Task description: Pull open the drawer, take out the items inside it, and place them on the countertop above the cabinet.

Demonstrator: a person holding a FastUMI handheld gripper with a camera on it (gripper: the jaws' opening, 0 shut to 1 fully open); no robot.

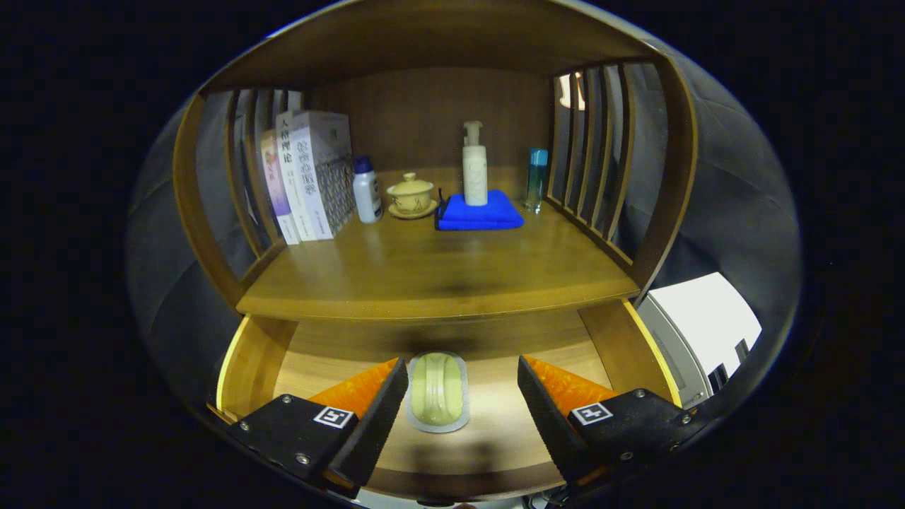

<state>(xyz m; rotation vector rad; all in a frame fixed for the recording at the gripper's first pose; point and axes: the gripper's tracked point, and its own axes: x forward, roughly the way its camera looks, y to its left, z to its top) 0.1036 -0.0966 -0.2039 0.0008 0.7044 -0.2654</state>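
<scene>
Drawer's open, going in for the soap now

Gripper (463,403) jaws hanging wide open around the packaged soap bar (438,391) lying low-center in the drawer (247,360); probably needs dropping lower, then closing.

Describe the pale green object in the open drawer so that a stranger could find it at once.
Below the wooden countertop, the wooden drawer stands pulled open. On its floor, between the open gripper fingers, lies the pale green oval bar in a clear tray. It alone lies in the drawer; the bottles, books and cloth stand above.
</scene>
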